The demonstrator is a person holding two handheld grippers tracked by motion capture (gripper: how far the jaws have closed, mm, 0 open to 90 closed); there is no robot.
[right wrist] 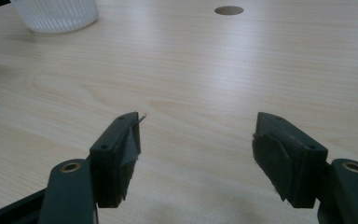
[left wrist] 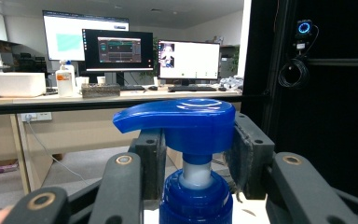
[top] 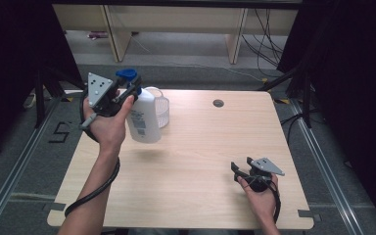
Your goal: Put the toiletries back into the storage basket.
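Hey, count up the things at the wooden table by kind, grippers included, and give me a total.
White plastic pump bottle with blue pump head: 1
Clear ribbed plastic cup: 1
Black two-jaw grippers, left and right: 2
Total: 4

Even overhead light falls on the pale worktop [top: 200, 147] at centre frame in the high view, while both side edges sink into black. A soft shadow lies under the bottle [top: 143, 117]. In the right gripper view, glare whitens the worktop's upper middle. Monitors [left wrist: 121, 49] glow brightly, slightly soft.
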